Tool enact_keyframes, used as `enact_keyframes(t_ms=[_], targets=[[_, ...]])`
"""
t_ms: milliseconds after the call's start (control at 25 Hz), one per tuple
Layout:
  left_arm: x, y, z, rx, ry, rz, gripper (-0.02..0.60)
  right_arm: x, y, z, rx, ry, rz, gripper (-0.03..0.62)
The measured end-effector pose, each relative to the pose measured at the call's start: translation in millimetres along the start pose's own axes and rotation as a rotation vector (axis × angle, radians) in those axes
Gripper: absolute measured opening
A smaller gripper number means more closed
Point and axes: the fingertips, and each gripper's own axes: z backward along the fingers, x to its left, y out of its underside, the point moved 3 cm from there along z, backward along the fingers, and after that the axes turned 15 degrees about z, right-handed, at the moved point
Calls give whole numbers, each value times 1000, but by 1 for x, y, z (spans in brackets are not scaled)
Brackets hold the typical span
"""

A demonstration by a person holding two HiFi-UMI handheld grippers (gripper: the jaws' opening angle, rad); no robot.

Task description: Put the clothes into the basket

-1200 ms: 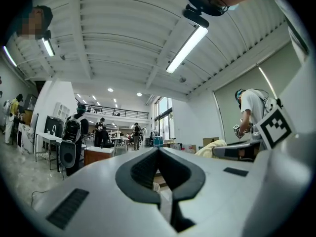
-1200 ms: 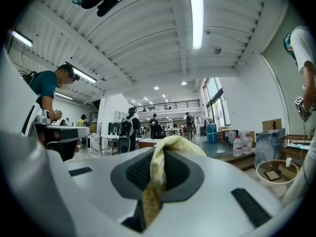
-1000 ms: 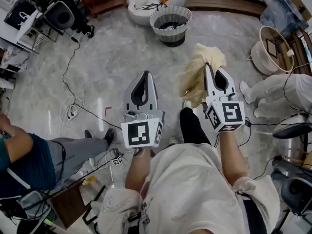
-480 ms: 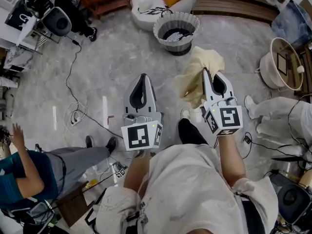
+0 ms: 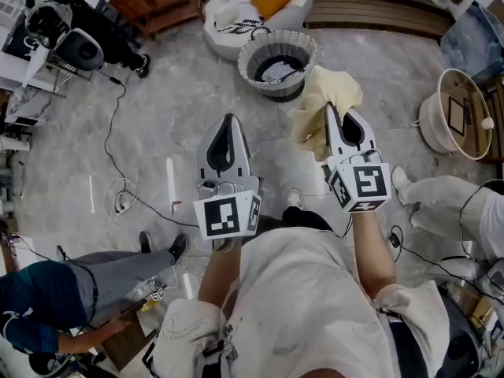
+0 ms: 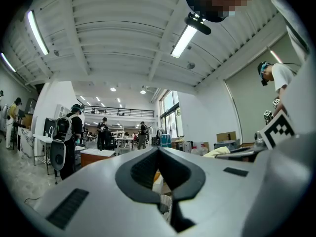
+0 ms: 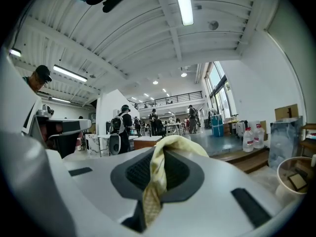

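Note:
A grey-and-white ribbed basket (image 5: 272, 90) stands on the floor ahead, with clothes lying in its dark inside. My right gripper (image 5: 327, 110) is shut on a cream-yellow cloth (image 5: 329, 93), which bunches round its tips just right of the basket's near rim. In the right gripper view the cloth (image 7: 157, 177) hangs down between the jaws of the right gripper (image 7: 164, 152). My left gripper (image 5: 230, 120) is shut and empty, level, short of the basket and to its left. In the left gripper view the jaws of the left gripper (image 6: 158, 151) meet, and the basket (image 6: 166, 201) shows through the gap below them.
A white beanbag (image 5: 224, 18) with an orange cushion lies behind the basket. A round tub (image 5: 441, 124) sits at right, beside a person in white (image 5: 453, 203). Another person (image 5: 87, 286) sits at lower left. A cable (image 5: 118, 187) trails over the grey floor.
Both grippers have moved forward together toward the basket, which now lies closer ahead. The cloth stays in the right gripper. The person at the left has slid lower in the view.

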Motion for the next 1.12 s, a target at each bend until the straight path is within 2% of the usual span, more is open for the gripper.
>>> enact_keyframes(t_ms=[240, 560, 840, 1120], targets=[[2, 8, -40, 18, 5, -7, -2, -25, 8, -33, 9, 6, -15, 12], [32, 17, -101, 21, 18, 5, -2, -39, 13, -91, 20, 19, -7, 12], [81, 16, -171, 22, 29, 29, -2, -44, 9, -173, 47, 29, 11, 12], [155, 10, -247, 27, 42, 42, -2, -36, 0, -276, 94, 37, 32, 12]])
